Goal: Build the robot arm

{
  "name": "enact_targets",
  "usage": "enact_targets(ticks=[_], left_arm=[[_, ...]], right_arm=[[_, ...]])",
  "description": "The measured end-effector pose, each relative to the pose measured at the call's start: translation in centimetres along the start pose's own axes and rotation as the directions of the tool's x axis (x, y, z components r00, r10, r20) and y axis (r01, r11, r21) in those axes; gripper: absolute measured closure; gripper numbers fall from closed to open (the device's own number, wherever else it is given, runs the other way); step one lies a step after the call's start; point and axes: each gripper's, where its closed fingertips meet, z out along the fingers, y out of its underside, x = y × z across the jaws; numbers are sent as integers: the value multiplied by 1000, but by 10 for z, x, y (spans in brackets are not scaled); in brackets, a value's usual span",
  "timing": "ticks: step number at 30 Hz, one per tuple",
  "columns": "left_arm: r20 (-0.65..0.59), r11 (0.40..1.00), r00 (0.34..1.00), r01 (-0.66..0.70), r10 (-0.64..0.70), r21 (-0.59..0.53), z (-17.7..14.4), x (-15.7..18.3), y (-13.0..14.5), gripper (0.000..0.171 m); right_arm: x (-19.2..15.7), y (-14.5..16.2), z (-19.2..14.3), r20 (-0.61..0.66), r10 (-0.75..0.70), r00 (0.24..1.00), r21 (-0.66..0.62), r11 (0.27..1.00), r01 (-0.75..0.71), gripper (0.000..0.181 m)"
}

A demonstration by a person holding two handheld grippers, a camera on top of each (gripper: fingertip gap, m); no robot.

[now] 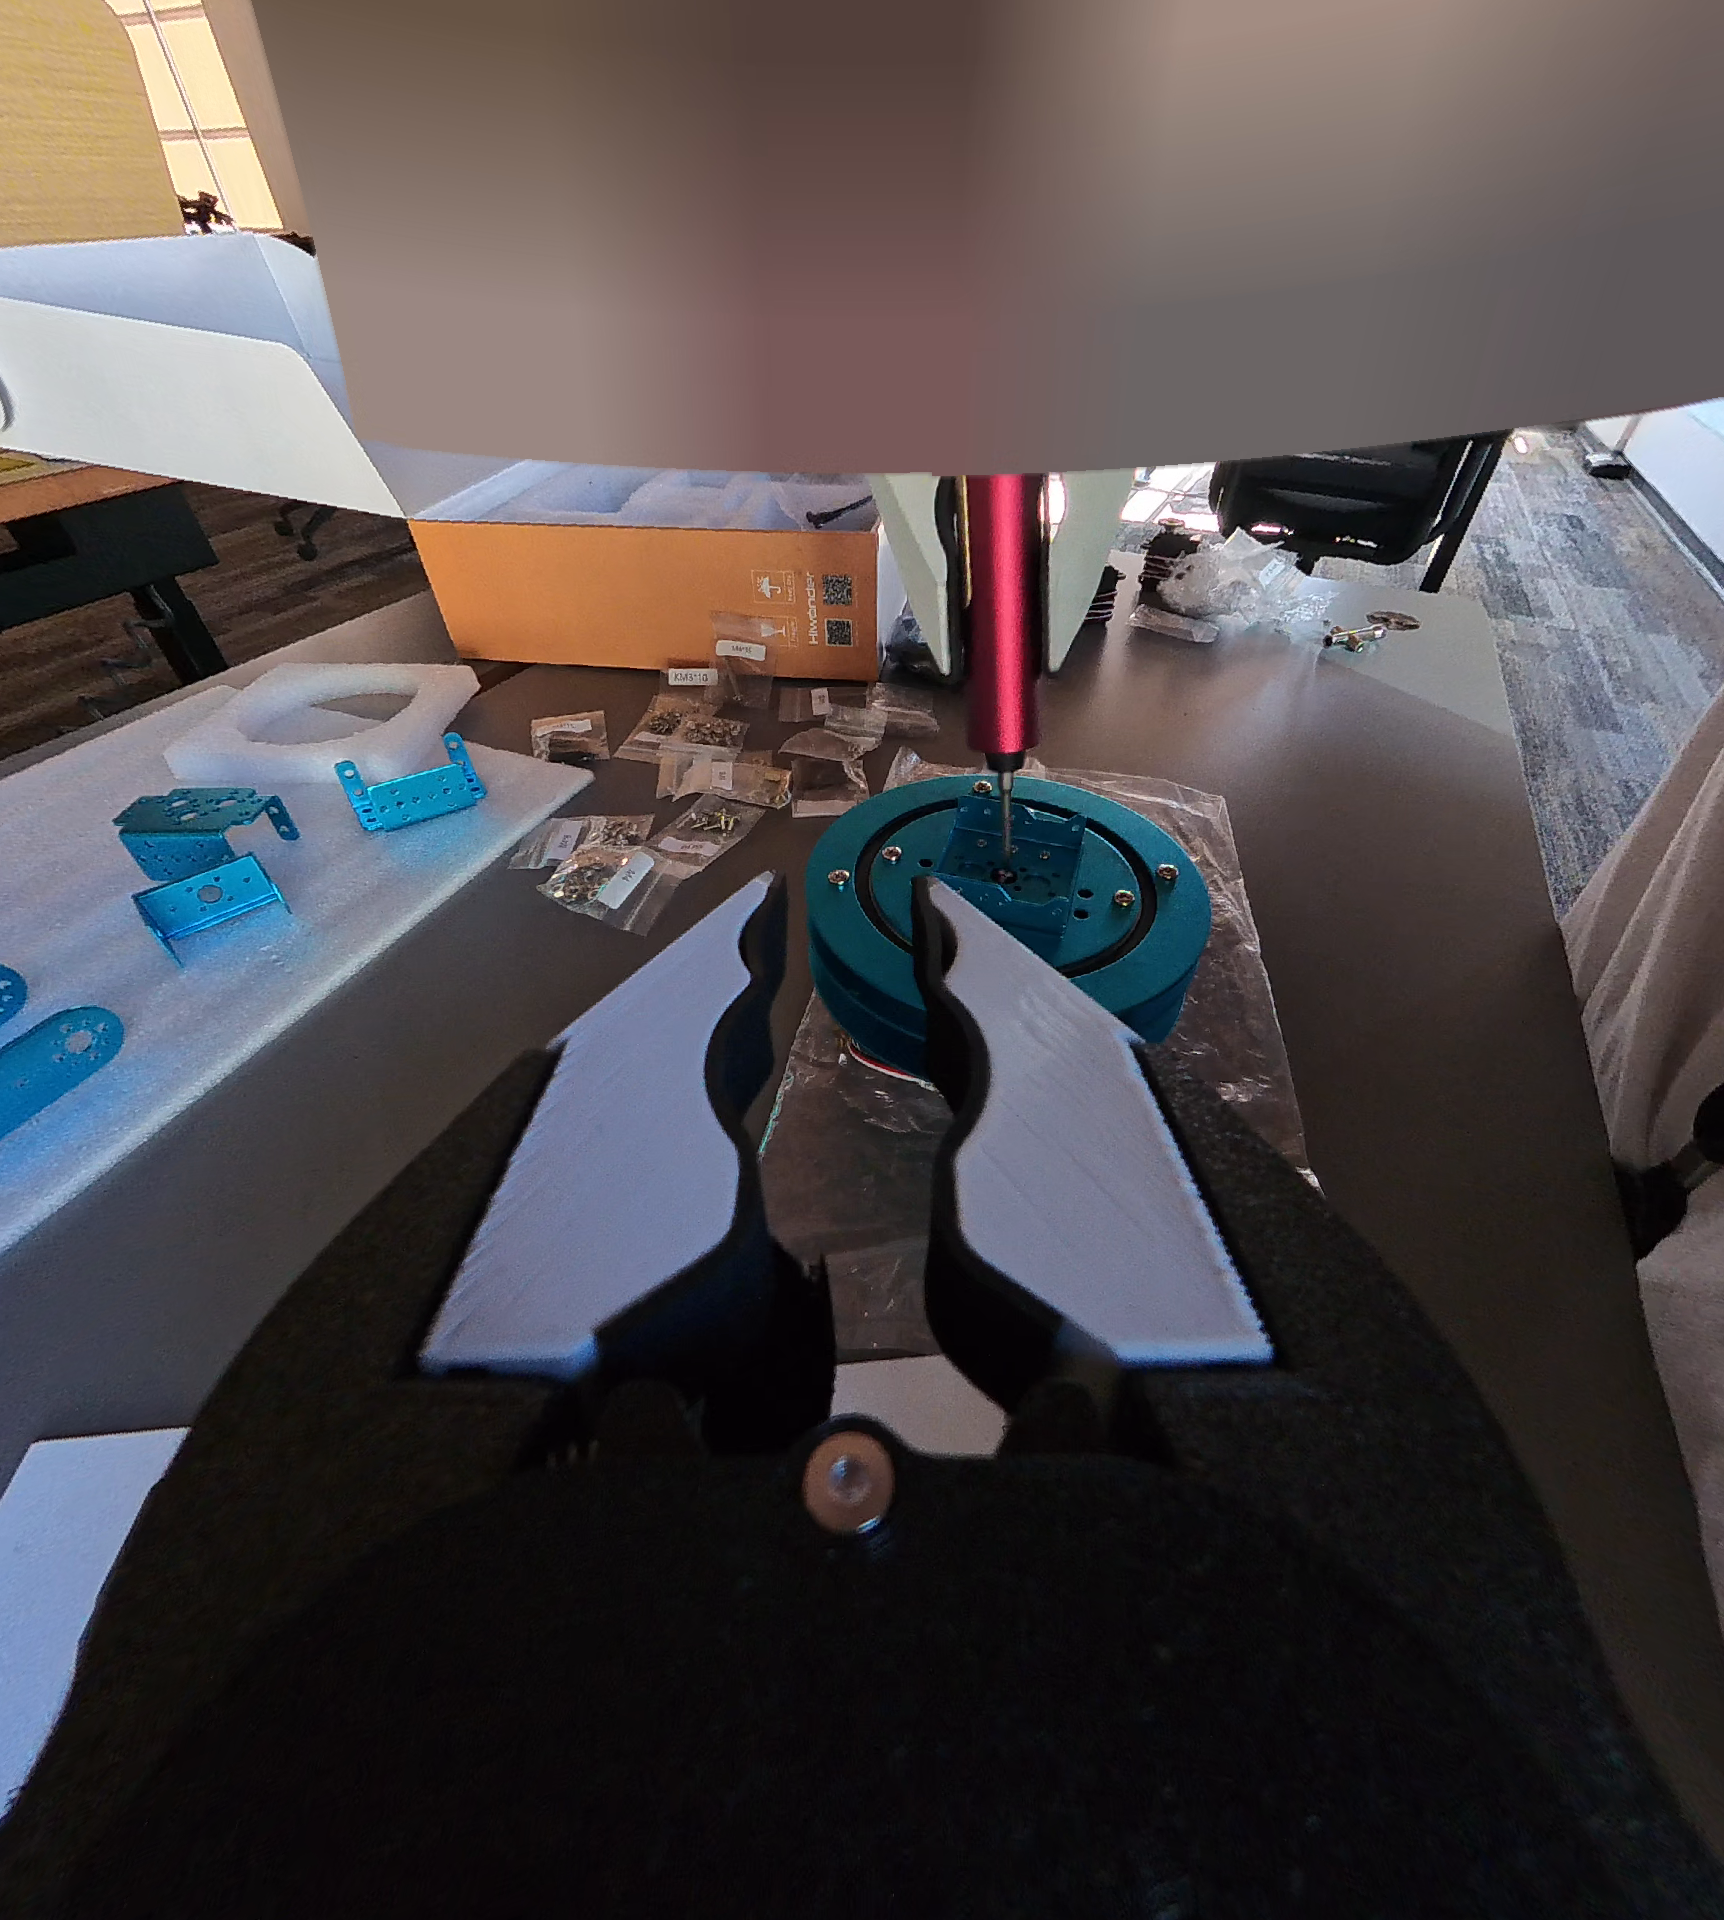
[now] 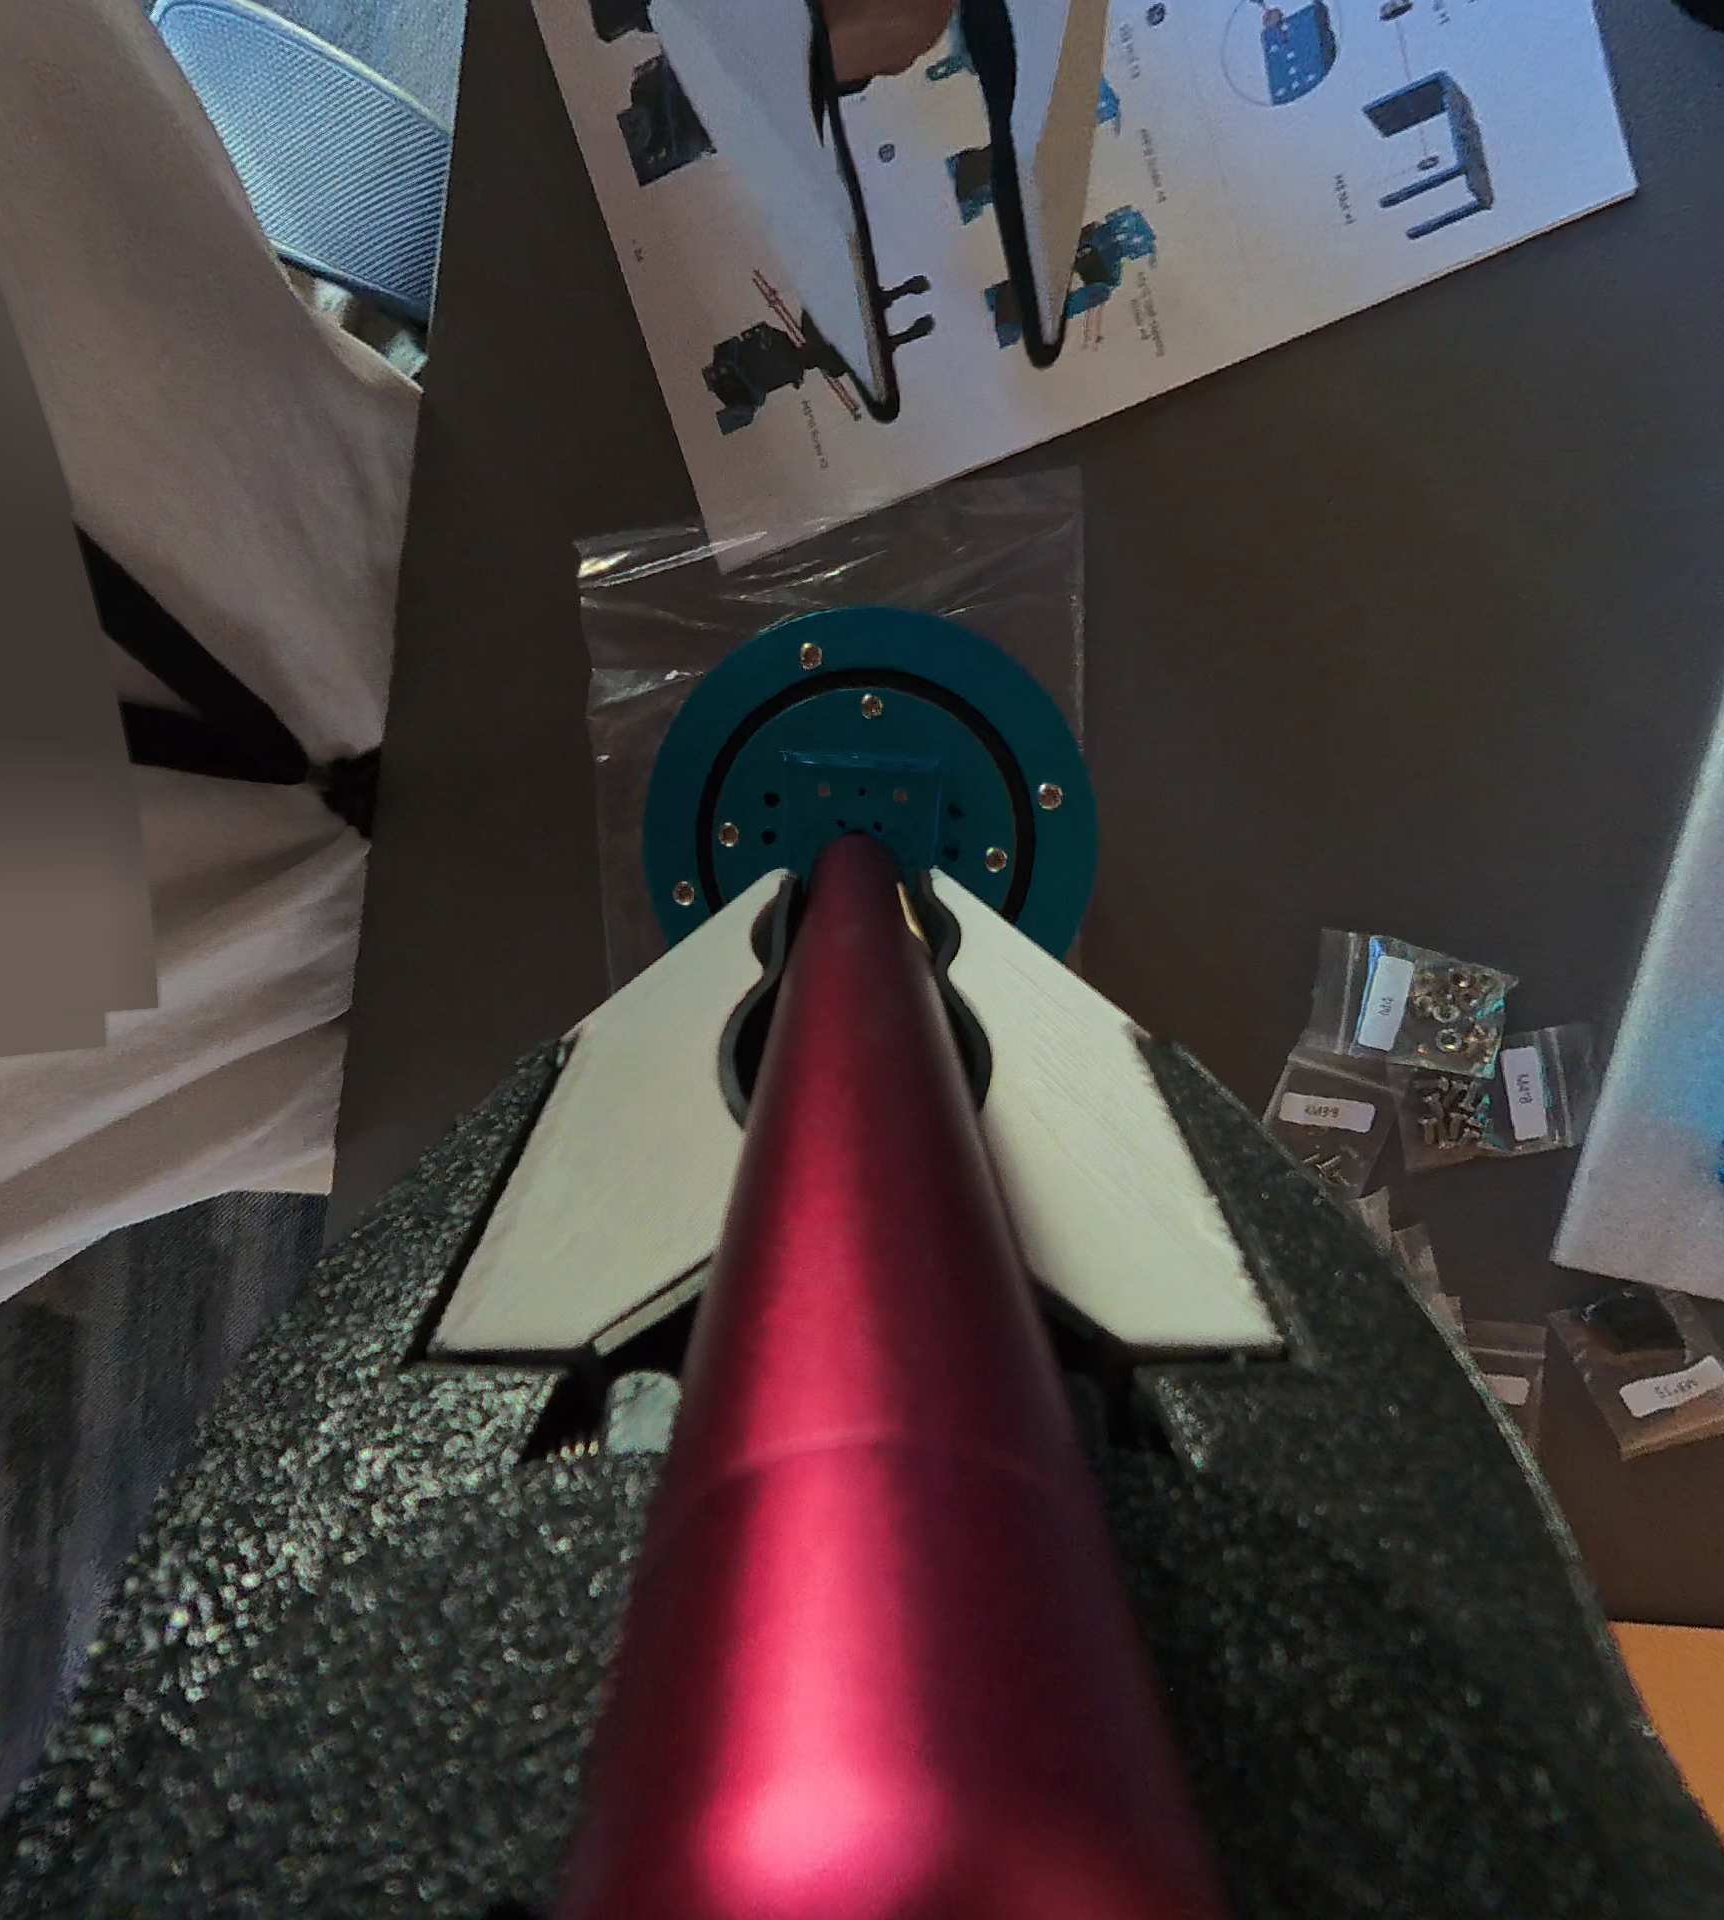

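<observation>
— Grey bench (image 1: 1377, 727), strewn with small screw bags (image 1: 629, 883) toward its far side: what is held over it?

— A red screwdriver (image 2: 858, 1195) is pinched upright by the right gripper (image 2: 863, 914), its bit set into the blue bracket (image 1: 1019, 862) on the teal round base (image 1: 1149, 935).

— And the left gripper (image 1: 847, 904)?

— Spread, nothing held; one fingertip is seen just beside the base's near rim, the screwdriver's axis lying beyond it.
</observation>
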Motion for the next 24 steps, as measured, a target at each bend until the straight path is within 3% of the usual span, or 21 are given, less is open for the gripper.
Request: enact_targets(ticks=[7,24], left_arm=[[2,1000,1000,-3,3,3,-1,1,0,149],[-2,1000,1000,0,0,6,-2,2,-1,149]], right_arm=[[3,-2,3,27,-27,999,-60,998,28,160],[2,1,11,11,-51,999,-62,997,52,160]])
